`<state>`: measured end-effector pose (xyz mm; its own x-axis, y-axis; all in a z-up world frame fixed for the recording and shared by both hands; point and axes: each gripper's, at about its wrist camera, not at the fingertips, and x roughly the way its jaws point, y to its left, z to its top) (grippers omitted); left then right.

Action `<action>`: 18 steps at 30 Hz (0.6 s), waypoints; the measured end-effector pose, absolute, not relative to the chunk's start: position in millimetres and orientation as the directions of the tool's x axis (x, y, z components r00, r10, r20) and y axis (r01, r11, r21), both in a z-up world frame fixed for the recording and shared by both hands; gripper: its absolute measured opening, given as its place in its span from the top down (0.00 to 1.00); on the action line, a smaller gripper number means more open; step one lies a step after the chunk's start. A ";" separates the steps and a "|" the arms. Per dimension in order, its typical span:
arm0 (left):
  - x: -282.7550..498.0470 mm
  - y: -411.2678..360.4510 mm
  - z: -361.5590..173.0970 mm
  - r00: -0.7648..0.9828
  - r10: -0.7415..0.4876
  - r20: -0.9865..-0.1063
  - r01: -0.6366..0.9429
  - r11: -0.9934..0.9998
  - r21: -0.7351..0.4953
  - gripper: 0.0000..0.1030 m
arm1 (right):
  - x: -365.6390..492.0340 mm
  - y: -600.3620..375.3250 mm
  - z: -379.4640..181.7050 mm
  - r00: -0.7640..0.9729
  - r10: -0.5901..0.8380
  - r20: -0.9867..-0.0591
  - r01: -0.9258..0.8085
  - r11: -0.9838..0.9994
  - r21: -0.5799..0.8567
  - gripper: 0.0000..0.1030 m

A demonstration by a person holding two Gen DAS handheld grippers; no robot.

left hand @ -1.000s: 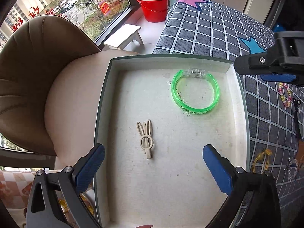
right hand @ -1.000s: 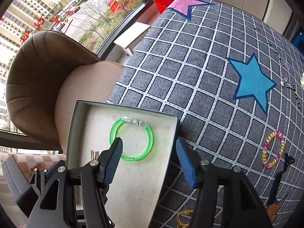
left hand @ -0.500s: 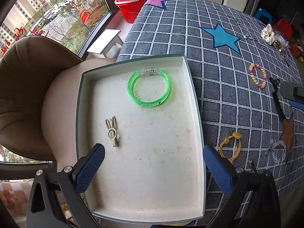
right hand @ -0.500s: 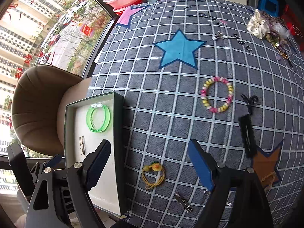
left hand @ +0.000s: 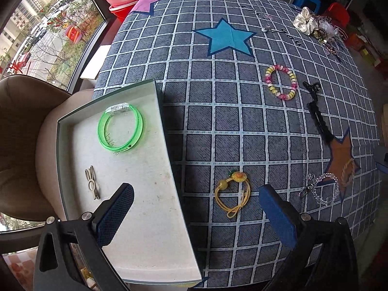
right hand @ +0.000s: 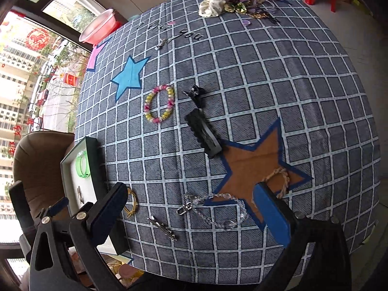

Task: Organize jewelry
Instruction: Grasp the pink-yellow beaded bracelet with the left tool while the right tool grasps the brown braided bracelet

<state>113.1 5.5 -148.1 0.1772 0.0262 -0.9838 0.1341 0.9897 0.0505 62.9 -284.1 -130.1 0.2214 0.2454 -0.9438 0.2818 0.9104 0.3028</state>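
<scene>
Both grippers gape empty — right gripper (right hand: 191,212), jaws just widened, over the crystal bracelet (right hand: 218,209) on the cloth, left gripper (left hand: 197,214) by the tray (left hand: 169,145) — a loose chain could slip the pads.

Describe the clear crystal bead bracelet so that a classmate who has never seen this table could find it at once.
Start at the brown star on the checked tablecloth. Along the star's near left edge lies the clear crystal bead bracelet. Unlike the pink-and-yellow bead bracelet farther back, it is colourless and carries a silver clasp.

Black gripper (left hand: 196,215) frames, blue-padded jaws
</scene>
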 end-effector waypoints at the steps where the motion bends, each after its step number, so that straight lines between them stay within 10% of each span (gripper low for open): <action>1: 116.4 1.7 -149.9 0.170 0.022 -0.985 0.136 0.990 0.046 0.00 | 58.7 -291.8 -132.2 0.211 0.231 -0.950 0.294 0.912 0.287 0.00; 18: 184.7 -46.6 -188.4 0.131 0.014 -0.991 0.085 0.996 0.025 0.00 | 16.1 -344.8 -181.5 0.060 0.100 -0.993 0.359 0.926 0.115 0.00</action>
<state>184.7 -46.6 -188.4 0.1307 0.0138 -0.9913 0.0848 0.9961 0.0250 16.1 -344.8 -181.5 0.0602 0.1004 -0.9931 0.3593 0.9261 0.1154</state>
